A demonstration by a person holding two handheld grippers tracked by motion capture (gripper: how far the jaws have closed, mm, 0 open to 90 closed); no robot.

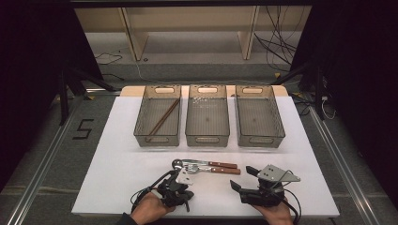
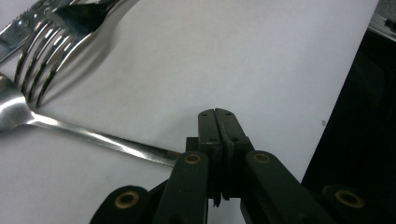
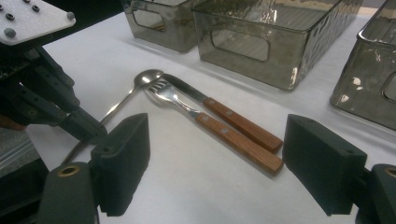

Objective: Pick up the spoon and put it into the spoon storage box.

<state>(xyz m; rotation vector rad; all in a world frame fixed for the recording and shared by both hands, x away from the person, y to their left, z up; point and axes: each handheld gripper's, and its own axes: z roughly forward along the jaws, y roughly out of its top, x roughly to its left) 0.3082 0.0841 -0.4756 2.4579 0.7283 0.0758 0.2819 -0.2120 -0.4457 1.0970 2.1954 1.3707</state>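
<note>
Table [image 1: 117, 178], white-topped: three grey bins are set in a row at its far side, the left bin [image 1: 141, 126] holding chopsticks [image 1: 165, 116], the middle bin [image 1: 207, 136] and right bin [image 1: 277, 126] appearing bare of cutlery. Right gripper [image 3: 219, 154]: released, jaws held wide, parked at the near right just short of the wooden handles. Left gripper [image 2: 217, 126]: clenched, its jaws brought together on the thin handle end of the spoon, at the near centre. Knife [image 3: 243, 123] and fork [image 3: 219, 130]: laid side by side, heads pointing left, touching the spoon's bowl. Spoon [image 2: 93, 137]: flat on the table, bowl far, handle near, pinched low on the pads and not at their tips. Handling note: the grip is judged shallow, so a slow, straight lift is advised, with the bowl drawn clear of the fork tines before any swing is made toward a bin.
</note>
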